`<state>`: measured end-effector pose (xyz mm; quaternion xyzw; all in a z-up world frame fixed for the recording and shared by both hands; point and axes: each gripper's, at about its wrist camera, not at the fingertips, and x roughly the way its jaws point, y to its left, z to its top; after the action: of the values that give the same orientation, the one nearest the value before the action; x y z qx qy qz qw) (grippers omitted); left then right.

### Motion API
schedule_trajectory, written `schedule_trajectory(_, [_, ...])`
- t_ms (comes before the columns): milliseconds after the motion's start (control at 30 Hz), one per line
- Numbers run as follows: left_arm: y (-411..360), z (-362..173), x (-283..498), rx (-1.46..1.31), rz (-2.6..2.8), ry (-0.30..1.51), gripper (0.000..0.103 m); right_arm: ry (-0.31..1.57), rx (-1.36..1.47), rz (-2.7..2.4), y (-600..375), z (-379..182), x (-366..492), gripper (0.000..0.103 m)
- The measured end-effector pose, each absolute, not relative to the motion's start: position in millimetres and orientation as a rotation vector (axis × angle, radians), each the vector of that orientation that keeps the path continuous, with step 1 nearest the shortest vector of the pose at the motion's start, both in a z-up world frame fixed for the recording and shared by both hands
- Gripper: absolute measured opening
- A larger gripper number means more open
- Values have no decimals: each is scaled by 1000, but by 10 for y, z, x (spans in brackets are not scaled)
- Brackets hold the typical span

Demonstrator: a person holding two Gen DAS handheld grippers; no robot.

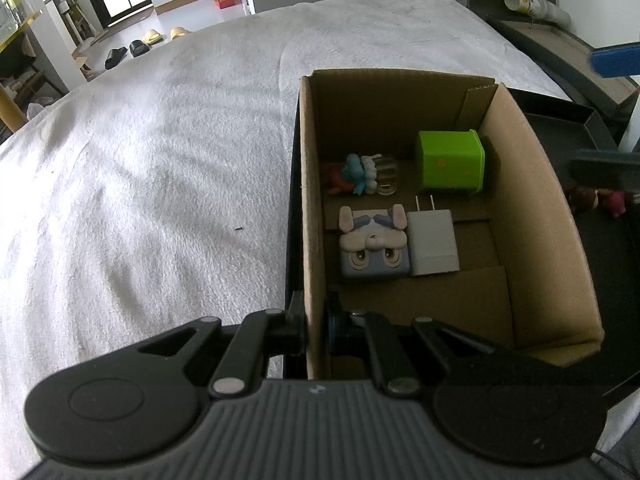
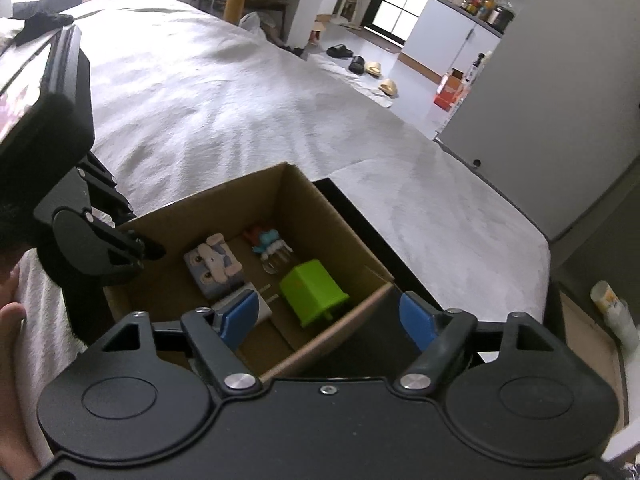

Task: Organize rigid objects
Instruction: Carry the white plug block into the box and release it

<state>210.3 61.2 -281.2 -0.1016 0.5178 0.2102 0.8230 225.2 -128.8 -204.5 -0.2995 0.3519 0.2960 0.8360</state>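
Wide bed [image 1: 140,140] under pale grey fleece cover, filling most of both views. Black tray [image 1: 560,110] on bed at right, partly under open cardboard box [image 1: 532,216]. Box upright, flaps open, four small rigid items on its floor. Left gripper [image 1: 316,332] clamped shut on near-left box wall, one finger outside, one inside, cardboard pinched between. Same gripper seen from right wrist view at left edge [image 2: 150,250], biting box rim. Right gripper [image 2: 326,316] held above near edge of box, blue pads [image 2: 416,318] spread wide, nothing between them, touching nothing. Green cube-shaped block [image 1: 450,160] at far right of box floor, close to right wall. Bunny-face block [image 1: 374,242] nearer, left of centre, lying face up. White charger plug [image 1: 434,242] touching bunny block's right side, prongs pointing to far wall. Small blue-and-red figurine [image 1: 360,174] on its side at far left, beside green block but apart. Small doll [image 1: 596,200] lying in tray outside box, right of it. Slippers [image 1: 136,46] on floor beyond bed.
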Motion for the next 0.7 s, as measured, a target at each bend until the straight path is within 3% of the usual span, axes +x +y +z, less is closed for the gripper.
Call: schedule_trajectory(700, [611, -2805, 2112, -226, 464, 1101, 9, 819, -497, 435, -2221, -1967, 2234, 80])
